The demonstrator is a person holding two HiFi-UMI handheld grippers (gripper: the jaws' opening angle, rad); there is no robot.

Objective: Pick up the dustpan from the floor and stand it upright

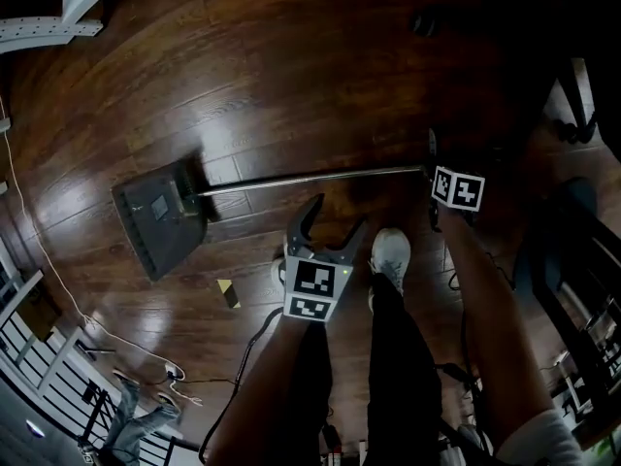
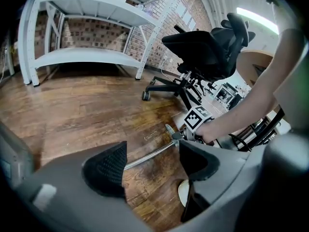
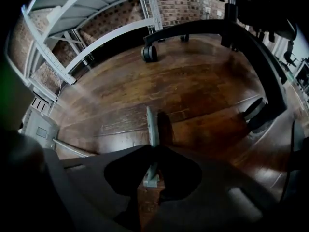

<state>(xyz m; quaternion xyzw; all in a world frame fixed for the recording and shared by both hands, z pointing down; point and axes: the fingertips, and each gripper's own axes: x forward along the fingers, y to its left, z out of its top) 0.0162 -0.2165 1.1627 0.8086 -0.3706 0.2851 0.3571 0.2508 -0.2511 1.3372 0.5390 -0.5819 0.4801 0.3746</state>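
dustpan (image 1: 160,219) flat on the floor (image 1: 291,66), right claw (image 3: 153,153) closed on its handle tip (image 3: 151,122).
left claw (image 2: 152,156) stands open near the shaft (image 1: 310,177), not on it; the pan lies well away from both claws. likely risk: lifted by the thin tip alone, the pan's far weight could twist it out of the grip.

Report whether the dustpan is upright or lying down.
Lying down: the dustpan is flat on the floor, its handle running level to the right hand-held gripper, shut on its end.

Handle tip of the dustpan (image 1: 160,216) hides behind the right gripper (image 3: 154,153) — jaws unseen from the head view
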